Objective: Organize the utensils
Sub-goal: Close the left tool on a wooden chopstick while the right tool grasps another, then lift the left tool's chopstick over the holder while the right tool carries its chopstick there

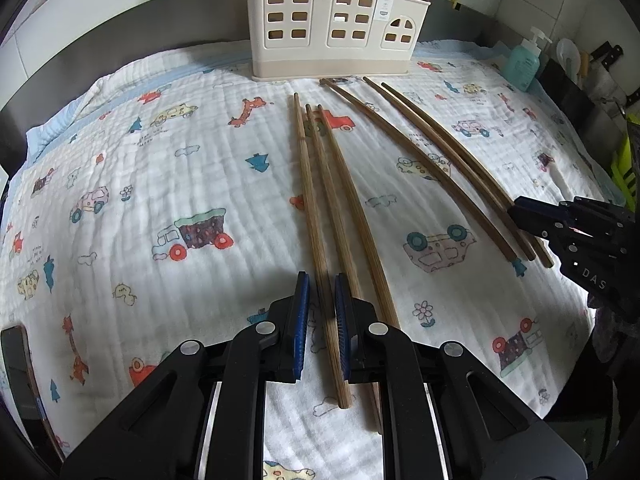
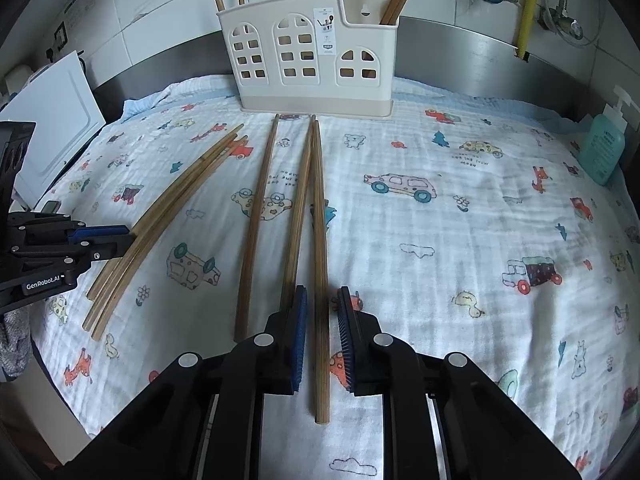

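Several long wooden chopsticks lie on a printed cloth [image 1: 160, 168] in front of a cream house-shaped holder [image 1: 328, 20], which also shows in the right wrist view [image 2: 312, 56] with chopsticks standing in it. My left gripper [image 1: 321, 280] is open, its pads on either side of the leftmost chopstick [image 1: 308, 184] of a group of three. My right gripper [image 2: 322, 294] is open around the rightmost chopstick [image 2: 319, 216]. Each gripper shows at the edge of the other view: the right gripper [image 1: 516, 210] and the left gripper [image 2: 124, 236].
A teal soap bottle [image 1: 522, 62] stands at the cloth's far right edge. A steel backsplash [image 2: 460, 56] and pipes run behind the holder. A white appliance [image 2: 52, 120] stands at the left. Knives and green items sit at the far right [image 1: 624, 160].
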`<state>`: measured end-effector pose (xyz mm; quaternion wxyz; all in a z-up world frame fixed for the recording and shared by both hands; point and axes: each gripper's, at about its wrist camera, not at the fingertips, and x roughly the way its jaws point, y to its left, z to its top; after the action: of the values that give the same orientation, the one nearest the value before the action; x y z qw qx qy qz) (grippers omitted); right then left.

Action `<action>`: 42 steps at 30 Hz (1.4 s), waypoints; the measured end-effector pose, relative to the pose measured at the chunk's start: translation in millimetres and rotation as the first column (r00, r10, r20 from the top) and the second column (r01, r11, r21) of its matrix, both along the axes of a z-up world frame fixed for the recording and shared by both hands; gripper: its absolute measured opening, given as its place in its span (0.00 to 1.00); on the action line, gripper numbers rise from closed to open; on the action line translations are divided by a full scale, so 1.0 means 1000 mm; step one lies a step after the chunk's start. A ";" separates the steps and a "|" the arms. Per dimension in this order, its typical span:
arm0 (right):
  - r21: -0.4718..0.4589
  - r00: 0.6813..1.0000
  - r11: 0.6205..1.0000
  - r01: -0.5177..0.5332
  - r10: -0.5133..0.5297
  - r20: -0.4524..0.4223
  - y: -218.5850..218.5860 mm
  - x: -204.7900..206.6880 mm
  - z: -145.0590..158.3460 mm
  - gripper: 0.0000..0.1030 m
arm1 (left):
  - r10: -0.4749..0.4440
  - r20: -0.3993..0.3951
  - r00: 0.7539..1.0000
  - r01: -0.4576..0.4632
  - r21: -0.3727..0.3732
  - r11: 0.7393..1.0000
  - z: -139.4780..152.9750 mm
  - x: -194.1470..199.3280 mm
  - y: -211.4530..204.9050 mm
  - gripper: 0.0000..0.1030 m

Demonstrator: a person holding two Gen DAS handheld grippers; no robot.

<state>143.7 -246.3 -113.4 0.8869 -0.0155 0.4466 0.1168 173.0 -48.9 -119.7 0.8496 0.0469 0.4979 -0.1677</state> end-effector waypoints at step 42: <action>0.062 0.942 0.998 -0.028 0.006 0.335 0.006 0.001 0.145 0.07 | 0.056 0.254 0.966 -0.005 -0.200 0.980 0.101 -0.005 0.031 0.06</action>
<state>144.3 -240.2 31.9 0.9489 -0.0096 0.2852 0.1350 167.9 -17.7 -18.5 0.9100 -0.0242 0.3647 -0.1957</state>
